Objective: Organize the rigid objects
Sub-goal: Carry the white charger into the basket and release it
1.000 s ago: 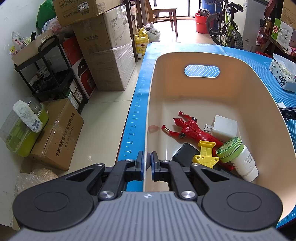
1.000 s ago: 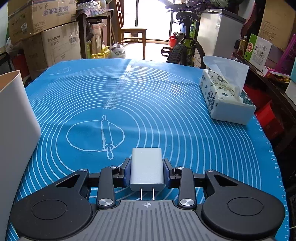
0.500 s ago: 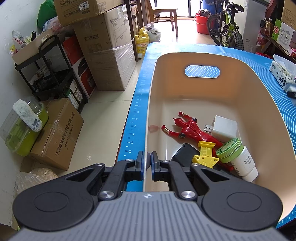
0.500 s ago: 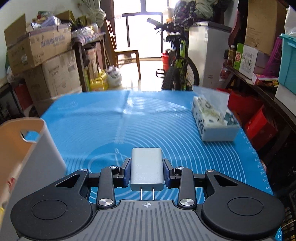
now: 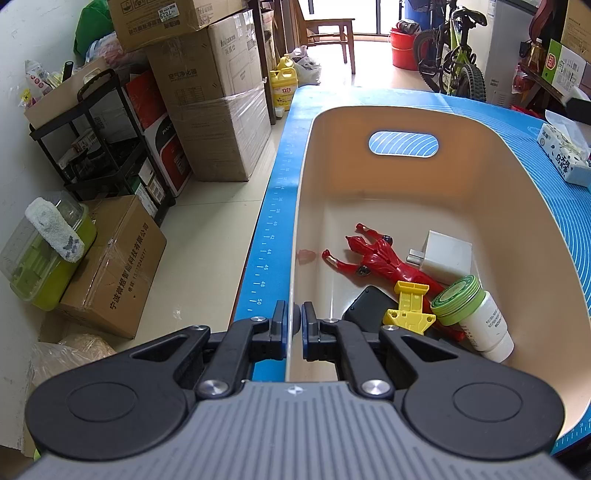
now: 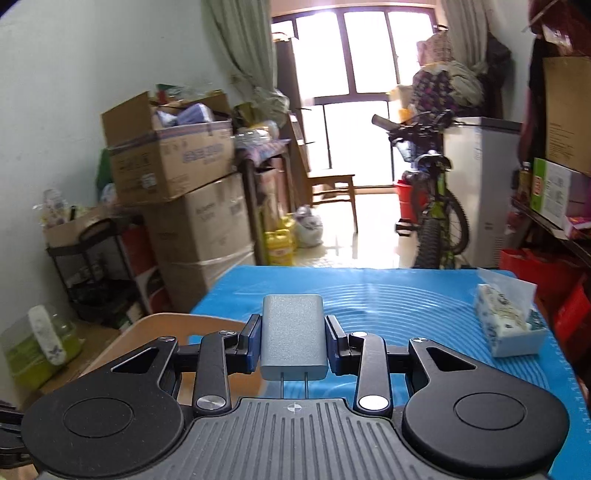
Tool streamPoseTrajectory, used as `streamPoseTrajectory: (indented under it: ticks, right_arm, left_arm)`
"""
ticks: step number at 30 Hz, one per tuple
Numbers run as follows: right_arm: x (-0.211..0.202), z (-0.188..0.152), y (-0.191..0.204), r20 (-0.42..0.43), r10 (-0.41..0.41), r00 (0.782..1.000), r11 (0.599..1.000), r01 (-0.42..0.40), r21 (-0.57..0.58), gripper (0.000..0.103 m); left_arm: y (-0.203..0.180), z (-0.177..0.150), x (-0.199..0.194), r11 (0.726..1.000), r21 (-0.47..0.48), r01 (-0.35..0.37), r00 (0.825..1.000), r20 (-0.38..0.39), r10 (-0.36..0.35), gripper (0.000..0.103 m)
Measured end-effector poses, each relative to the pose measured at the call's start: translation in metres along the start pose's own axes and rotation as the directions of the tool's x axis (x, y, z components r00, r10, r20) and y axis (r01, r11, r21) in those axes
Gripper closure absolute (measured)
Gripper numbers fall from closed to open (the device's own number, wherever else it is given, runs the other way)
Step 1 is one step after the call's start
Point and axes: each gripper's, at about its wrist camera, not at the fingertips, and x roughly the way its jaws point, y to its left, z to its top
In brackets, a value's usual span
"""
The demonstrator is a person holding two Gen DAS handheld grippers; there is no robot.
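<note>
The right gripper (image 6: pixel 293 338) is clamping a grey charger (image 6: pixel 293 338) above the blue mat (image 6: pixel 406 299), its prongs half hidden behind the gripper body. The left gripper (image 5: pixel 293 326) is pinching the near rim of the beige bin (image 5: pixel 524 206), whose near end is being cut off; a black object (image 5: pixel 364 308) is lying mostly buried under a yellow toy (image 5: pixel 408 304).

A sticker on the top carton (image 5: pixel 162 18) reads "7029". The carton (image 5: pixel 221 48) below it is printed "inkaxss". The mat (image 5: pixel 267 258) along the desk's left edge carries ruler numbers 40, 42, 44, 46, 48, 50. The floor carton (image 5: pixel 122 266) bears Chinese print and a partly legible phone number.
</note>
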Motion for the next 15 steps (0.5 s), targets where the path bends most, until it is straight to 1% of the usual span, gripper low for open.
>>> streamPoseTrajectory:
  ticks: [4, 10, 15]
  right_arm:
    - [0.0, -0.004, 0.028, -0.023, 0.054, 0.998, 0.998, -0.054, -0.032, 0.06]
    - [0.005, -0.016, 0.062, -0.076, 0.101, 0.992, 0.99, -0.108, -0.095, 0.06]
    - [0.014, -0.032, 0.087, -0.163, 0.133, 0.978, 0.976, -0.157, -0.149, 0.06]
  left_arm:
    - [0.0, 0.0, 0.0, 1.0, 0.0, 0.0, 1.0, 0.001, 0.0, 0.094]
    - [0.001, 0.0, -0.001, 1.0, 0.0, 0.001, 1.0, 0.001, -0.001, 0.094]
    - [0.001, 0.0, -0.001, 1.0, 0.0, 0.0, 1.0, 0.001, 0.0, 0.094]
